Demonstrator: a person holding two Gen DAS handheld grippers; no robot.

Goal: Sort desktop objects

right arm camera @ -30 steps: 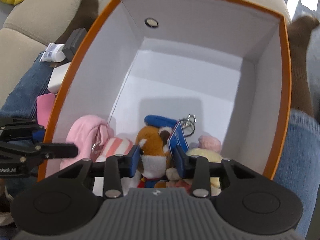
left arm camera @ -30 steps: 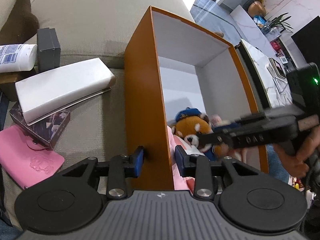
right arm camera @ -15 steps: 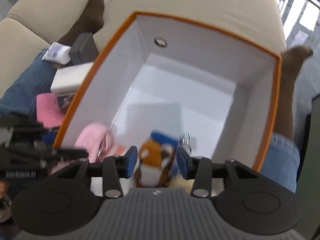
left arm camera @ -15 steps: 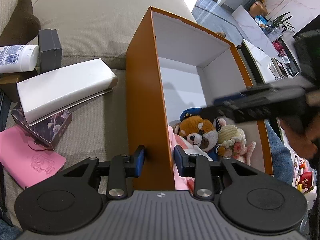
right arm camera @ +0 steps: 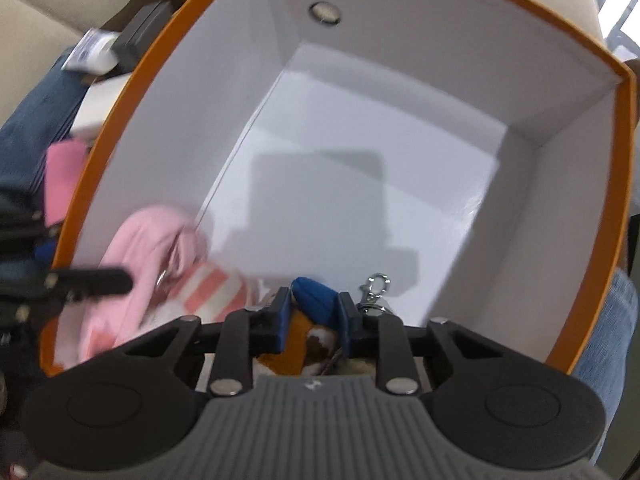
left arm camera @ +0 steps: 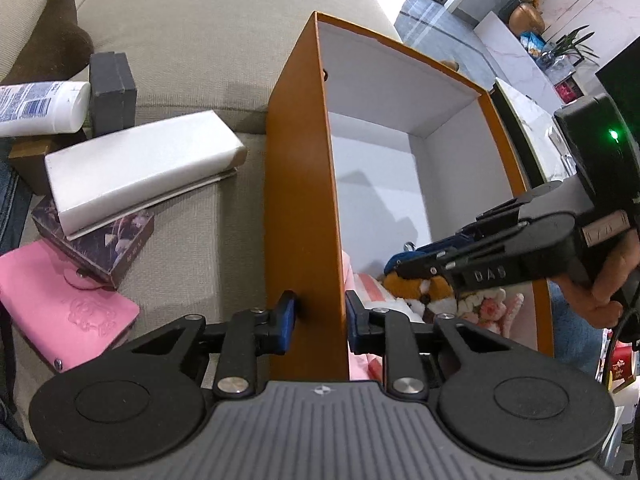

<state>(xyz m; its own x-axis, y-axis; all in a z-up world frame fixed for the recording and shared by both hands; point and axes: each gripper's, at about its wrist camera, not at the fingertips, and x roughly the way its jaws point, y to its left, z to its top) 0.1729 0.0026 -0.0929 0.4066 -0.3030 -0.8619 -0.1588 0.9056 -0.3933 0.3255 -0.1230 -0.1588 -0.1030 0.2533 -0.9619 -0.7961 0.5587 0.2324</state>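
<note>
1. Since a half second back the right claw (right arm camera: 311,316) has dropped back down into the orange box (left arm camera: 298,184); its jaws have just been closing, now pinching the blue cap of the fox plush (right arm camera: 306,334). View blurred.
2. Far left on the sofa cushion (left arm camera: 208,40): pink pouch (left arm camera: 60,308), patterned box (left arm camera: 104,246) with a white box (left arm camera: 136,168) lying on it, a white tube (left arm camera: 40,108) and a dark grey box (left arm camera: 110,94) behind.
3. Left claw (left arm camera: 318,316) straddles the near left wall of the orange box, one pad outside, one inside; jaws have just been closing on that wall, pads at or just off the card, cannot tell which.
4. Inside the box, near end: pink plush (right arm camera: 148,248), striped pink-and-white piece (right arm camera: 212,292), fox plush with metal clasp (right arm camera: 374,290), and a cream knitted toy (left arm camera: 488,304).
5. Right: a hand (left arm camera: 604,280) holds the right claw's handle.
</note>
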